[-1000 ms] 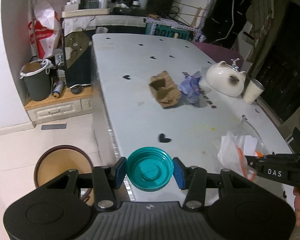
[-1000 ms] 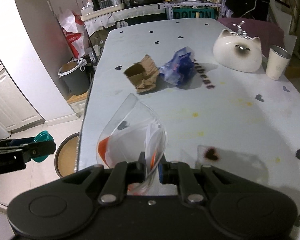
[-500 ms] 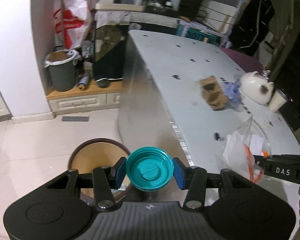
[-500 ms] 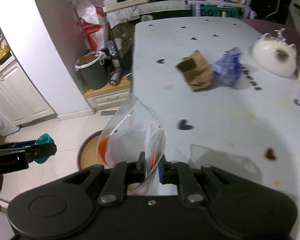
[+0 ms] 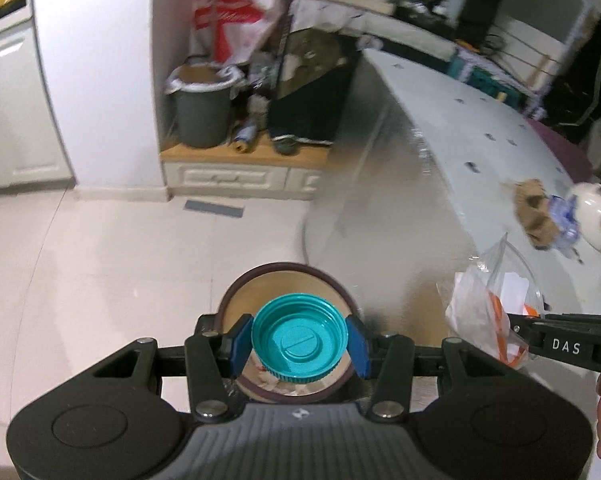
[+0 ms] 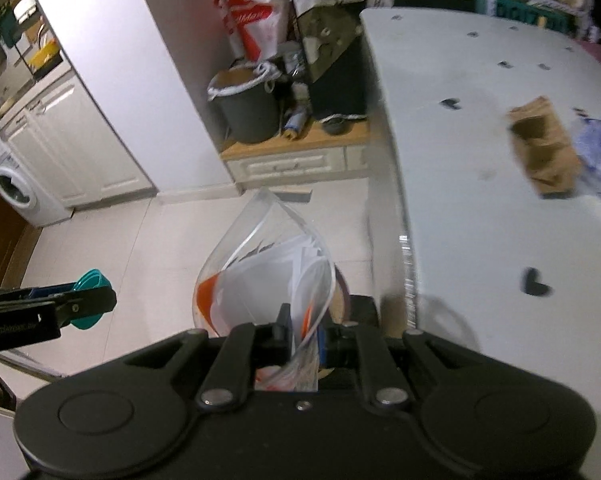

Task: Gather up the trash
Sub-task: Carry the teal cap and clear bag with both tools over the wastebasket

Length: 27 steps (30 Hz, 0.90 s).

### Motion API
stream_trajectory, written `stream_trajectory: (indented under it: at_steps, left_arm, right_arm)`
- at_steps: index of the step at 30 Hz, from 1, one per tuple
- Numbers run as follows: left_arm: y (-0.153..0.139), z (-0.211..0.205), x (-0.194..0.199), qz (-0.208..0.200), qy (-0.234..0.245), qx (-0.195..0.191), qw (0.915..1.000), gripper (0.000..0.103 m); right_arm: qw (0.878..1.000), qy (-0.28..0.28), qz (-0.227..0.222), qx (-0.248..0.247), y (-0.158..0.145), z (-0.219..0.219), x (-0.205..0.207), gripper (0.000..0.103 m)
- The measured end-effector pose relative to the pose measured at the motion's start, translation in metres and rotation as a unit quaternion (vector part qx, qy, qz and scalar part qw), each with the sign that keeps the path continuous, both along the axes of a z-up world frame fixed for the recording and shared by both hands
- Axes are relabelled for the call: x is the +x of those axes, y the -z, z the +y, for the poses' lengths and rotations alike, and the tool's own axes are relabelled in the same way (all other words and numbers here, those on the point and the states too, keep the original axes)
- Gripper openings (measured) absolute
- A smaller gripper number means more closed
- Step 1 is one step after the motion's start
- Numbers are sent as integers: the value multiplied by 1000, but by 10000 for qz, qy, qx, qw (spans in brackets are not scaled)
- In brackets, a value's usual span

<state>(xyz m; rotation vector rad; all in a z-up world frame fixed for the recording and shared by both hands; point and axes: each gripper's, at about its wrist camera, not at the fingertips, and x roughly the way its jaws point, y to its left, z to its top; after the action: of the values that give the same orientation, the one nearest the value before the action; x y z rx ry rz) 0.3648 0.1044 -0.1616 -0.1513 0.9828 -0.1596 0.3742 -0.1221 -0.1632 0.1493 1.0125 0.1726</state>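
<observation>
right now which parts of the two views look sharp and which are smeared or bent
Left wrist view: the left gripper and its teal lid are crisp; the table, shelves and brown paper bag are motion-smeared, and the wall edge bows from the fisheye. Right wrist view: the right gripper and clear plastic bag are sharp; the paper bag and blue wrapper are blurred.

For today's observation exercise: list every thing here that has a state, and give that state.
left gripper: shut on teal lid
teal lid: gripped, hollow side up, over brown bin
right gripper: shut on plastic bag
plastic bag: open-mouthed, papers inside
brown bin: open
grey bin: open, lined
</observation>
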Motion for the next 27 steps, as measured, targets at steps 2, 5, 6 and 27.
stream_trajectory:
  at_steps: [2,5,6,27]
  left_arm:
    - [12,9,12,153,-133,-25,9998,50]
    - [31,18,29,355,-256,-35,9990,50]
    - [39,20,36,437,-282,-48,9986,50]
    - [194,22,119,1524,-283,6,9879,50]
  right_arm:
    - [9999,-94,131,-16,13,8,15,12]
    - [9991,-198,370,-13,35,17,39,12]
    - [9987,-229,450,-1,44,19,48,12]
    - [9756,-475,2010,743,224,56,150,13]
